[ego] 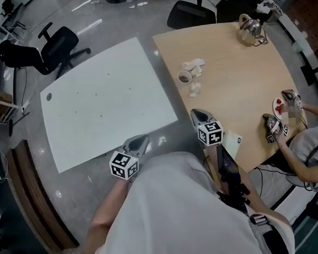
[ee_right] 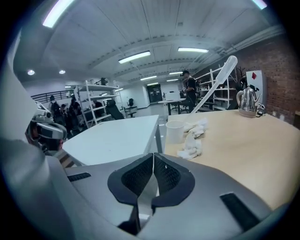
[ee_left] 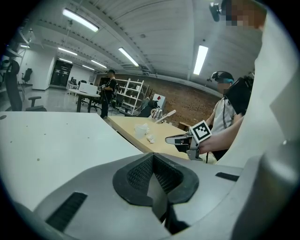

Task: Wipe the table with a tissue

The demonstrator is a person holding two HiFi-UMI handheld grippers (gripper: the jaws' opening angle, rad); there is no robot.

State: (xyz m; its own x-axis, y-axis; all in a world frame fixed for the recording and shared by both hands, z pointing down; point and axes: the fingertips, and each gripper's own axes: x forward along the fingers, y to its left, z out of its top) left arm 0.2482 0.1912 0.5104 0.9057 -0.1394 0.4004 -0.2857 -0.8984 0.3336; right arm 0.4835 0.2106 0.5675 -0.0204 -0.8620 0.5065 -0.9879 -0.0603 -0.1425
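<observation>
Near the wooden table's left edge, crumpled tissues lie beside a cup, untouched. The left gripper and right gripper hover with jaws pressed together, empty; wiping seems not yet begun.

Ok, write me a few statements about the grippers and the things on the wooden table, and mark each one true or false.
1. The right gripper holds a tissue. False: its fingers are shut on nothing, and the tissues lie on the wooden table.
2. A cup stands beside the tissues. True.
3. The kettle stands right beside the cup. False: it stands apart from it, at the table's far end.
4. The left gripper is shut and empty. True.
</observation>
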